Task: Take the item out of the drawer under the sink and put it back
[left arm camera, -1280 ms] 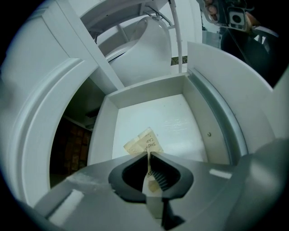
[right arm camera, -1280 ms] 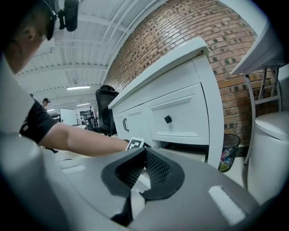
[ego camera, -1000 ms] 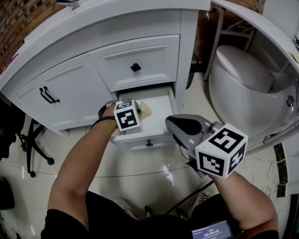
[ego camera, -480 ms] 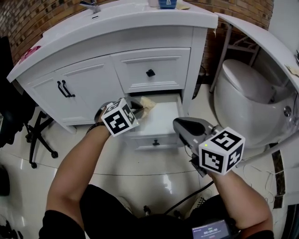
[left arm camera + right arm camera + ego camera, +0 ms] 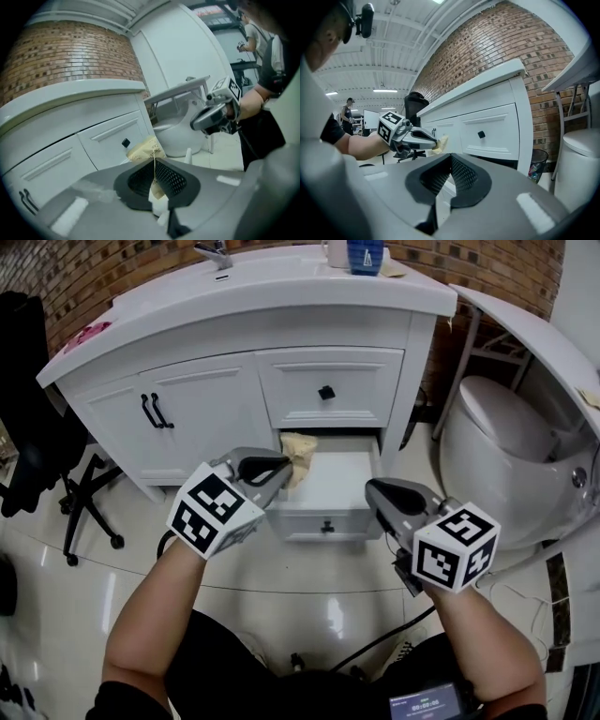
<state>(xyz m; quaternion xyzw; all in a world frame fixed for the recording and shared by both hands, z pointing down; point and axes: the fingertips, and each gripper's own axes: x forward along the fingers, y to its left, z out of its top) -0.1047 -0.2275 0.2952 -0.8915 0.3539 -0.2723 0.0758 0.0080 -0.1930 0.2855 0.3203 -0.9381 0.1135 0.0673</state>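
The lower drawer (image 5: 330,491) of the white sink cabinet stands pulled open, its inside bare where I can see it. My left gripper (image 5: 284,468) is lifted above the drawer's left front corner, shut on a pale yellow packet (image 5: 299,448). In the left gripper view the packet (image 5: 146,151) sticks out past the closed pads, with small print on it. My right gripper (image 5: 397,497) hangs to the right of the drawer front, shut with nothing in it. The right gripper view shows the left gripper (image 5: 423,138) and the packet (image 5: 442,142) in front of the cabinet.
Above the open drawer is a closed drawer with a black knob (image 5: 326,392); double doors with black handles (image 5: 155,411) are to its left. A white toilet (image 5: 502,423) stands right, a black chair (image 5: 52,451) left. A blue cup (image 5: 365,255) sits on the counter.
My left gripper has risen out of the drawer and drawn back toward me with the packet in it. The right gripper has stayed beside the drawer.
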